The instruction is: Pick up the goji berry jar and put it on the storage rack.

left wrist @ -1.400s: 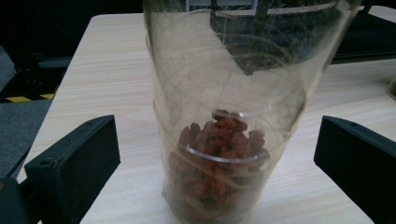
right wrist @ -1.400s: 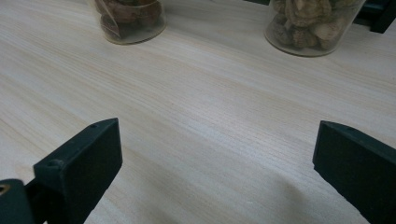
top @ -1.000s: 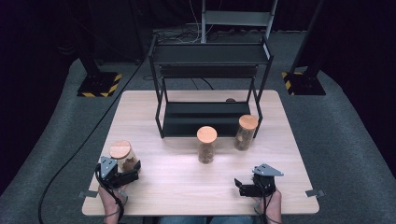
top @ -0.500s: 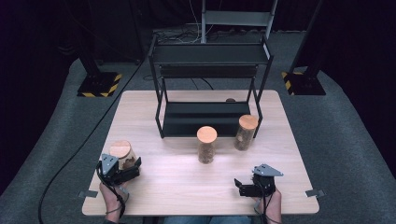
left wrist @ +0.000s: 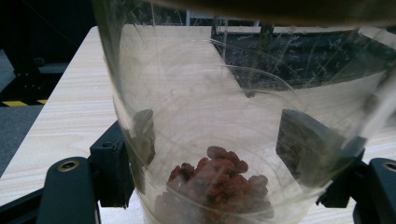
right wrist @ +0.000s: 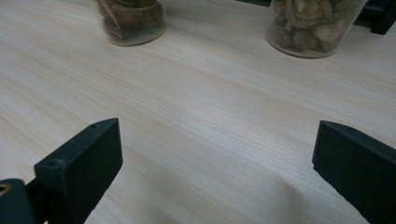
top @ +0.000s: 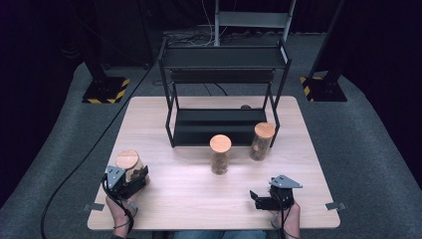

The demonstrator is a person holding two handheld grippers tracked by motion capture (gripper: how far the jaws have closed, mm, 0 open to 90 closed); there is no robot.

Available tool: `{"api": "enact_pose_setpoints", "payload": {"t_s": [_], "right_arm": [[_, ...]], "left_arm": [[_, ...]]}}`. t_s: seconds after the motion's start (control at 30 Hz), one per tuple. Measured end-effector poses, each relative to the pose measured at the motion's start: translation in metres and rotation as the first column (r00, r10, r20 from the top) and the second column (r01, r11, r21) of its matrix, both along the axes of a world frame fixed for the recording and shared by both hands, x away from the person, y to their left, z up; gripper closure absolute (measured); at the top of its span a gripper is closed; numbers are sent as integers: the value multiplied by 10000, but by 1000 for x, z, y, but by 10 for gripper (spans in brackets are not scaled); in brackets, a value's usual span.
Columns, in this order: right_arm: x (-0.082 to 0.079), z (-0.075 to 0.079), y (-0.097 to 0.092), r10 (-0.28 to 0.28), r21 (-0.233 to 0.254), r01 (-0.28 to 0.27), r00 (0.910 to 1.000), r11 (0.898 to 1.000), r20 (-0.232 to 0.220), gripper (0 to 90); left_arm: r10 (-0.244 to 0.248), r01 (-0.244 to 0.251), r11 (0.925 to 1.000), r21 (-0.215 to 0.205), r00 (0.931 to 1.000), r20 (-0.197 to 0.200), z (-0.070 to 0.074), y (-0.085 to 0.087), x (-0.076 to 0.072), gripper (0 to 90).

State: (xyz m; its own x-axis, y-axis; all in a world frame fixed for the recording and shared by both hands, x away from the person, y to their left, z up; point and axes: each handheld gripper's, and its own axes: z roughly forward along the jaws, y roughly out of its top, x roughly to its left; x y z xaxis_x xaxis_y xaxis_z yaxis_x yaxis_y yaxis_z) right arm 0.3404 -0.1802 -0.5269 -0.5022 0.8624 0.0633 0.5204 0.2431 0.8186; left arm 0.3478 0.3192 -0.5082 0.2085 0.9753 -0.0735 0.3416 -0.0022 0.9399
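Grasp step: left tool [top: 133, 180] has just been closing on the near-left jar [top: 129, 166] and now sits clamped on it, black pads [left wrist: 140, 140] pressed against the clear wall on both sides in the left gripper view, reddish dried bits at the jar's bottom, cork lid on top. Jar stands upright on the counter [top: 199, 199] at the near-left, well apart from the other two. Right tool [top: 263, 198] rests near the front right edge, jaws apart, nothing between them, bare wood ahead in the right gripper view. Middle jar [top: 220, 154] stands just in front of the black rack [top: 224, 94], right jar [top: 262, 141] beside the rack's right leg. Judgement: pick is made, lift not started. Next move probably calls for raising the jar straight up, keeping it upright, then carrying it toward the rack's lower shelf without clipping the middle jar.
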Motion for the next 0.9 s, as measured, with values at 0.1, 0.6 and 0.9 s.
{"api": "enact_pose_setpoints", "payload": {"t_s": [0.1, 0.6, 0.9], "right_arm": [[0, 0, 0, -17, 14, 17, 10000, 10000, 43, 6], [0, 0, -1, 17, 67, -17, 10000, 10000, 16, 7], [0, 0, -1, 31, 60, -31, 10000, 10000, 12, 7]], "left_arm": [[-76, 76, 10000, 13, 10000, 7, 0, 1, -1, 240], [-352, 352, 9994, 70, 9994, -18, 7, 3, -3, 241], [-597, 597, 9982, 78, 9982, 44, 13, -1, -3, 241]]}}
